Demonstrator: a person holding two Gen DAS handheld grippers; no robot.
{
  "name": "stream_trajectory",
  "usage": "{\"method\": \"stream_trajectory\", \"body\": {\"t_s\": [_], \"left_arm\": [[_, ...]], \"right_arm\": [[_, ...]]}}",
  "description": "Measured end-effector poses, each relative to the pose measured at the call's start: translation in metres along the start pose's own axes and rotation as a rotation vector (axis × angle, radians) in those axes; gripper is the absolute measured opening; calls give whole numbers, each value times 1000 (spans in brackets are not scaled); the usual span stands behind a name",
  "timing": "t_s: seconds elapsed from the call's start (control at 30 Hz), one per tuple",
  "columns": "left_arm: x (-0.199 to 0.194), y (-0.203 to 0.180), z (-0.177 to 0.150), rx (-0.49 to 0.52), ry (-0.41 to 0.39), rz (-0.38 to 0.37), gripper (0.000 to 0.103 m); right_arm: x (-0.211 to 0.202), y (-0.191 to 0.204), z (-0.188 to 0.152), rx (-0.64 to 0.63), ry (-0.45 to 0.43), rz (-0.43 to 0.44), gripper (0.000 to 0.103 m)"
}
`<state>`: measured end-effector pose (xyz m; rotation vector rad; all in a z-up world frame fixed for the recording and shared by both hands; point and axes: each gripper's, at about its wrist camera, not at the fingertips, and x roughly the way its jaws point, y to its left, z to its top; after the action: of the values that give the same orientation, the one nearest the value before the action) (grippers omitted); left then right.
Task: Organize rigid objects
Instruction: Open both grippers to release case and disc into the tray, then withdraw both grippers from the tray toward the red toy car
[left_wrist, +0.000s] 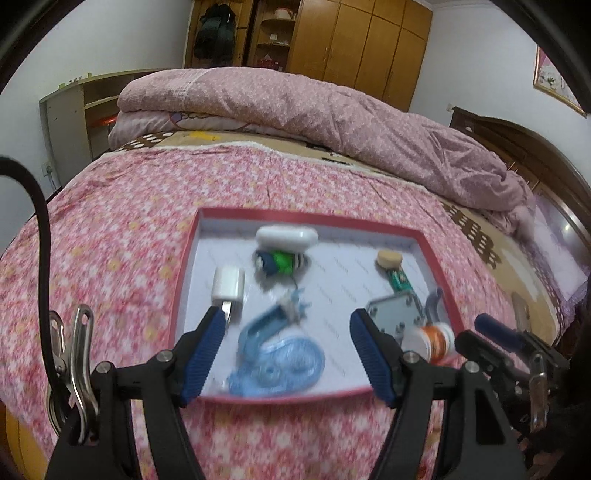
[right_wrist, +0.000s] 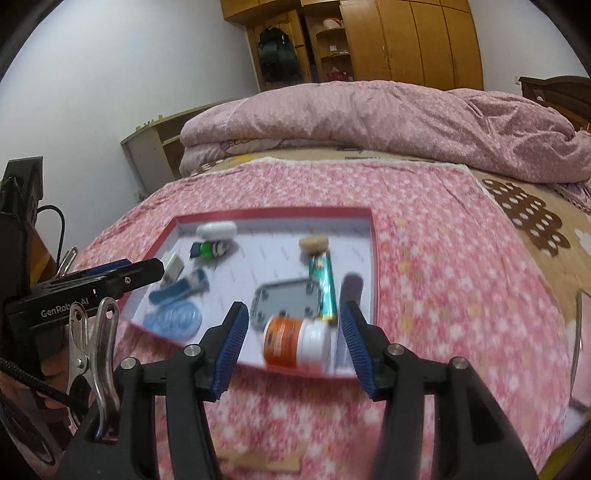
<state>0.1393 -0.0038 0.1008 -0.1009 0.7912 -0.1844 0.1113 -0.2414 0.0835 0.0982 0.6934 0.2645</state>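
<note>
A red-rimmed tray (left_wrist: 439, 266) (right_wrist: 373, 258) lies on the pink floral bedspread and holds several items: a white case (left_wrist: 287, 236), a green and blue toy (left_wrist: 281, 261), a white charger (left_wrist: 229, 284), a coiled blue cable (left_wrist: 277, 354), a grey square plate (left_wrist: 396, 314), a green tube (right_wrist: 323, 284) and an orange jar with a white lid (right_wrist: 297, 343). My left gripper (left_wrist: 288, 321) is open over the tray's near side, above the cable. My right gripper (right_wrist: 293, 317) is open, its pads either side of the orange jar.
A folded pink quilt (left_wrist: 332, 110) lies across the far side of the bed. Wooden wardrobes (right_wrist: 406, 40) and a shelf unit (left_wrist: 74, 107) stand behind. A dark headboard (left_wrist: 517, 144) is at the right. The left gripper body (right_wrist: 85, 291) shows in the right wrist view.
</note>
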Motion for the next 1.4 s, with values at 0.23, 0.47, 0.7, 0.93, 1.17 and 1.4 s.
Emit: {"method": "stream_trajectory", "body": {"t_s": [0.23, 0.47, 0.7, 0.93, 1.17, 1.4], "left_arm": [[-15, 8, -26, -31, 20, 11, 74], [-30, 15, -45, -46, 24, 35, 74], [-44, 19, -58, -48, 9, 57, 74], [-53, 19, -71, -34, 1, 76, 74], [-51, 22, -87, -37, 28, 79, 74], [-41, 27, -101, -46, 72, 86, 74]], "right_arm": [[-18, 9, -23, 0, 8, 4, 54], [-32, 19, -42, 1, 12, 6, 54], [-43, 27, -59, 3, 19, 18, 54], [-47, 37, -83, -7, 62, 34, 57], [-43, 43, -106, -33, 111, 25, 57], [-35, 49, -116, -62, 126, 10, 57]]}}
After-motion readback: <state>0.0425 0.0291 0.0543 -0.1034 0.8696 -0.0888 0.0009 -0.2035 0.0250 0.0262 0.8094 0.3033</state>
